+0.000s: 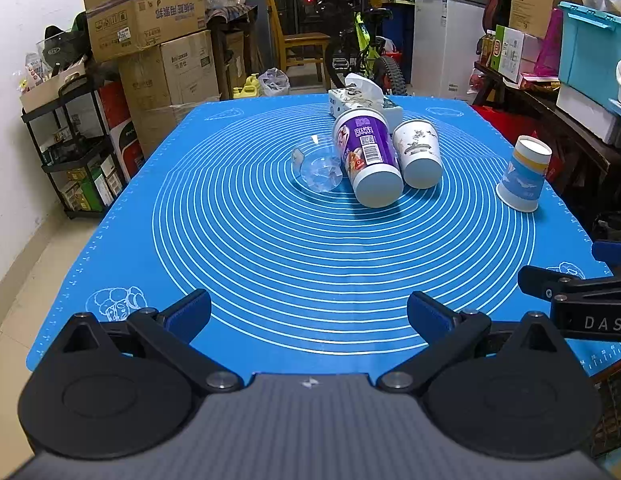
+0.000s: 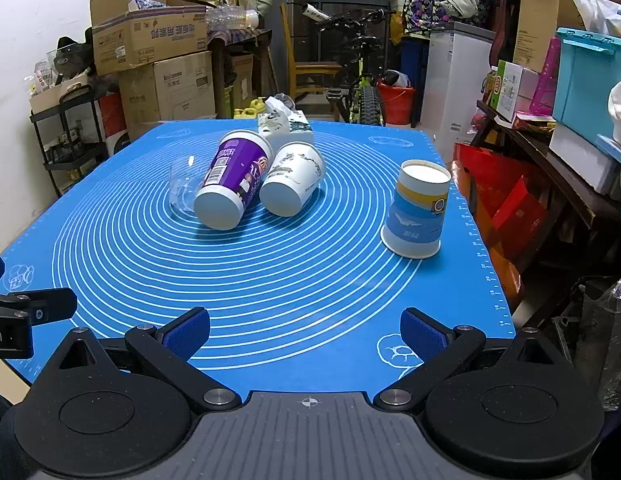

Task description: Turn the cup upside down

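Note:
A purple cup [image 1: 366,156] [image 2: 230,180] and a white printed cup [image 1: 418,152] [image 2: 292,188] lie on their sides mid-mat, bases toward me. A clear plastic cup [image 1: 318,168] [image 2: 182,192] lies on its side left of them. A blue and yellow paper cup [image 1: 524,176] [image 2: 418,210] stands upside down at the right. My left gripper [image 1: 308,312] is open and empty over the near edge. My right gripper [image 2: 304,332] is open and empty, also at the near edge, right of the left one.
A blue silicone mat [image 1: 270,248] [image 2: 270,280] covers the table. A tissue box [image 1: 366,100] [image 2: 286,124] sits at the far edge behind the cups. Cardboard boxes, a shelf, a bicycle and a side bench with bins surround the table.

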Tool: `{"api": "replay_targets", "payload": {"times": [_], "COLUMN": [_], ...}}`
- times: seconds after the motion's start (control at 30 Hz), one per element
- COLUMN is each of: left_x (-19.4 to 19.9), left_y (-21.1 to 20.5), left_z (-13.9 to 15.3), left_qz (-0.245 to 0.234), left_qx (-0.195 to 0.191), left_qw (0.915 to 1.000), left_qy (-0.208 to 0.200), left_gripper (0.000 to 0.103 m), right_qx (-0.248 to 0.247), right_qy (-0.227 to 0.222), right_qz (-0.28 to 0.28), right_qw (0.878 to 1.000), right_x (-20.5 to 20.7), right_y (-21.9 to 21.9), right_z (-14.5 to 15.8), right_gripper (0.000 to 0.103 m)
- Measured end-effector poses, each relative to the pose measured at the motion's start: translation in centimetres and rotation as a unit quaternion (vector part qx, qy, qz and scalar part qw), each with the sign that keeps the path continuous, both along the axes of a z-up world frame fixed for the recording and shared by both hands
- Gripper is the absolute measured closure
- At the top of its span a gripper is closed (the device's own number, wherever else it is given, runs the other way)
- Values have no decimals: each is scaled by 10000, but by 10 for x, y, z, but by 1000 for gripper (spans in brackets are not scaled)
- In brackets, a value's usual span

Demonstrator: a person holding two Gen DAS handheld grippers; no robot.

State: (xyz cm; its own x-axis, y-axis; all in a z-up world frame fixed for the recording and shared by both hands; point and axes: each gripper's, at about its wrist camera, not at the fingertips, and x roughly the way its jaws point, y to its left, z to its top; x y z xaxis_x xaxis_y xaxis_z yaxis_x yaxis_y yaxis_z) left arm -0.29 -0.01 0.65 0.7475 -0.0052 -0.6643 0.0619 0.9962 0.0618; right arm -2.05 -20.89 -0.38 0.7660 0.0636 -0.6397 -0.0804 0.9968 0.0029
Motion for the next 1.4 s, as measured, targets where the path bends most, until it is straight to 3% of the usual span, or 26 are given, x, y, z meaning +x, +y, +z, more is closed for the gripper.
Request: {"api": "replay_targets", "payload": {"times": [1.4], "left_x": [3], "left_y": [0], "left_z": [-6], "left_qz": [30], "left_qx": [55], "left_qw": [10000], "left_qy": [41], "left_gripper": [0], "right_qx": [1], "right_qy": [21], "right_qz": [-51], "right_qw": [10000], "right_x": [1], "right_y": [-6], "right_z": [-1], "right_gripper": [2]}}
